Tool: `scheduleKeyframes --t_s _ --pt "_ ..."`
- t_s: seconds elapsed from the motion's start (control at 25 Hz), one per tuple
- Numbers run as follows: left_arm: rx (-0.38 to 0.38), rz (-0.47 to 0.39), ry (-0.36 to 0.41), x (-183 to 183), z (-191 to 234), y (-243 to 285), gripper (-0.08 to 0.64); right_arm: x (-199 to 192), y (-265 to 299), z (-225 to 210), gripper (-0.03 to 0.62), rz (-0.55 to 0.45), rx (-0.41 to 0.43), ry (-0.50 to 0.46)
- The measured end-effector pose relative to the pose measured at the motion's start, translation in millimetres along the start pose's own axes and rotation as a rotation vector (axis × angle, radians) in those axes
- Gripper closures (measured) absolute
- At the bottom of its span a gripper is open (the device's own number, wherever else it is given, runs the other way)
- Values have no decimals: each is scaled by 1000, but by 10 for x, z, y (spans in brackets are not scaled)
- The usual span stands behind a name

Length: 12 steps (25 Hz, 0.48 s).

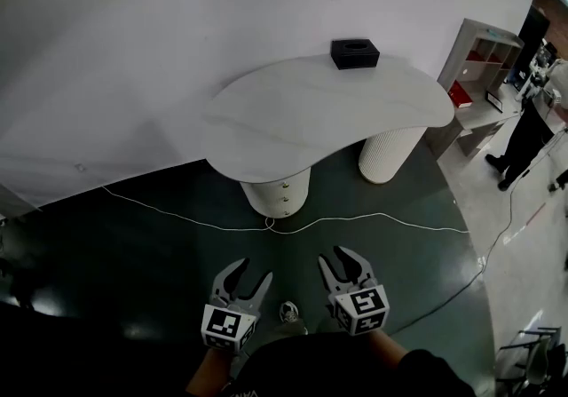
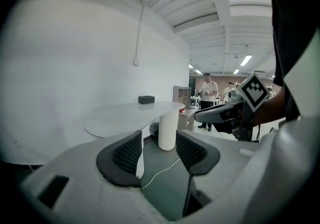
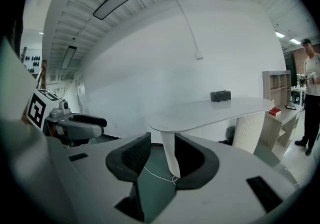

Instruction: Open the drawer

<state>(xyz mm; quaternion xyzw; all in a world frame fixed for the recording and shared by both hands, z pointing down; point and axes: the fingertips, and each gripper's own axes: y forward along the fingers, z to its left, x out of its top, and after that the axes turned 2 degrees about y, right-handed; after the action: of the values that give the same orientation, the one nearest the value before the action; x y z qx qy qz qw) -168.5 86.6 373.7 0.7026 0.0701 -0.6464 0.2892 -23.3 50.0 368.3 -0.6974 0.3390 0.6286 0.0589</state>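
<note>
The left gripper [image 1: 254, 271] and the right gripper [image 1: 331, 255] are held side by side low in the head view, above the dark green floor [image 1: 160, 244] and well apart from the furniture. In each gripper view the jaws are seen spread wide, with nothing caught between the dark ribbed pads; only the floor and the distant table legs are framed in the gaps. The drawers [image 1: 286, 193] are set in the nearer oval pedestal [image 1: 264, 198] under the white kidney-shaped table [image 1: 328, 107], their fronts marked by small knobs and lying flush with the pedestal. A second, ribbed pedestal [image 1: 388, 154] is placed under the table's right end. A black box [image 1: 355, 53] is seen on the tabletop near the wall. A white cable [image 1: 373, 216] is trailed across the floor between the grippers and the pedestals. A shelf unit [image 1: 484, 53] and a standing person [image 1: 532, 133] are seen at the right.
</note>
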Motion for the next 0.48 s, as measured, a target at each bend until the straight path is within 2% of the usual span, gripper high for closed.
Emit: scheduleKeyframes --t_s 0.48 --pt "-33 15 -28 -169 328 230 351 -250 546 -160 453 64 -64 42"
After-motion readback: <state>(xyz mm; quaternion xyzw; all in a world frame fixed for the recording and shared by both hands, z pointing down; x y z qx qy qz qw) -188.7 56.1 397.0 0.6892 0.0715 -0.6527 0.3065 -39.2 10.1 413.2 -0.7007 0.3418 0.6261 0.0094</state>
